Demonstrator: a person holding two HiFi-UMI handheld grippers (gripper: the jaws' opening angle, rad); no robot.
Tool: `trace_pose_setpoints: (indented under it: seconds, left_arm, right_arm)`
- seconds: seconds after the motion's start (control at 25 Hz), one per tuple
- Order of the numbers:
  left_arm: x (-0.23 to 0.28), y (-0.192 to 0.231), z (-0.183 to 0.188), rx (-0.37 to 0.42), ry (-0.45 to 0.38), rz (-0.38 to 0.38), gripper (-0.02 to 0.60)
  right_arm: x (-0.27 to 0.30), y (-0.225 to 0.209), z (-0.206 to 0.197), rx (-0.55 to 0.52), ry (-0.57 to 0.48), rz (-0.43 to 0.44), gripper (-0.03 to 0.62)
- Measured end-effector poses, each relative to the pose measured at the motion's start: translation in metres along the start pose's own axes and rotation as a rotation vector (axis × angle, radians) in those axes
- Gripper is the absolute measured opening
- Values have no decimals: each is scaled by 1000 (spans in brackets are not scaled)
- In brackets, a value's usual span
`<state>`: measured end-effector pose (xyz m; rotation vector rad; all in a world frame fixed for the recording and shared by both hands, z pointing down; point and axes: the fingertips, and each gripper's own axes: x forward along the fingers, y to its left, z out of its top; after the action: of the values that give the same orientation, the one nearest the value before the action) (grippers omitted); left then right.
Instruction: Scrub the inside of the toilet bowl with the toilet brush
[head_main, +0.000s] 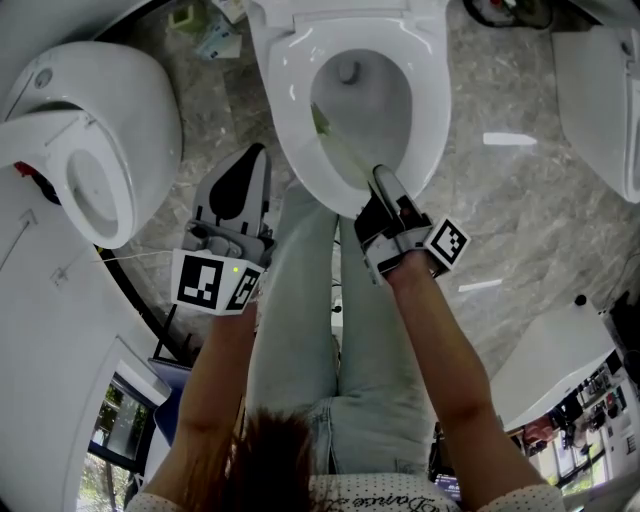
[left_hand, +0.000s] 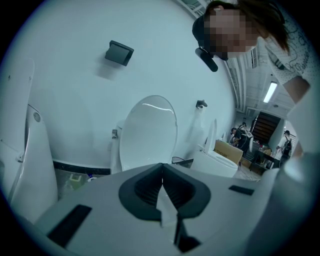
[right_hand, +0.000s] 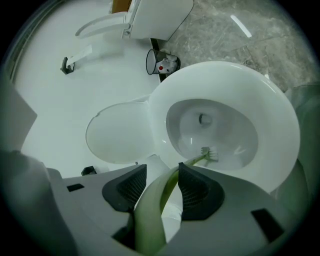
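Right gripper (right_hand: 160, 187) clamped on the pale green toilet brush (right_hand: 172, 175) handle — bristle head is ahead of the jaws, inside the toilet bowl (right_hand: 272, 125), low on its near wall. Left gripper (left_hand: 161, 189) jaws fully together, nothing held. Small bin (right_hand: 148, 62) beyond the bowl — contents unclear

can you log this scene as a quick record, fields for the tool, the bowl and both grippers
tool: pale green plastic toilet brush
brush head: inside the white ceramic toilet bowl, low on its near wall
white lid: raised
right gripper: jaws shut on the brush handle
left gripper: jaws together, empty, off to the bowl's side
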<state>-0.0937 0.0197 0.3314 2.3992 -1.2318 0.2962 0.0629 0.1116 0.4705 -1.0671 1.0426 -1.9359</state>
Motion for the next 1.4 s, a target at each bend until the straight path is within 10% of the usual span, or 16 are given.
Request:
trace_pose_setpoints:
  seconds: [1.04, 1.4]
  left_arm:
    - [11, 11, 3, -17, -2, 21, 5]
    - [10, 16, 6, -22, -2, 33, 5]
  right_arm:
    - [65, 21, 43, -12, 37, 140, 192]
    - [79, 41, 34, -273, 142, 115, 193]
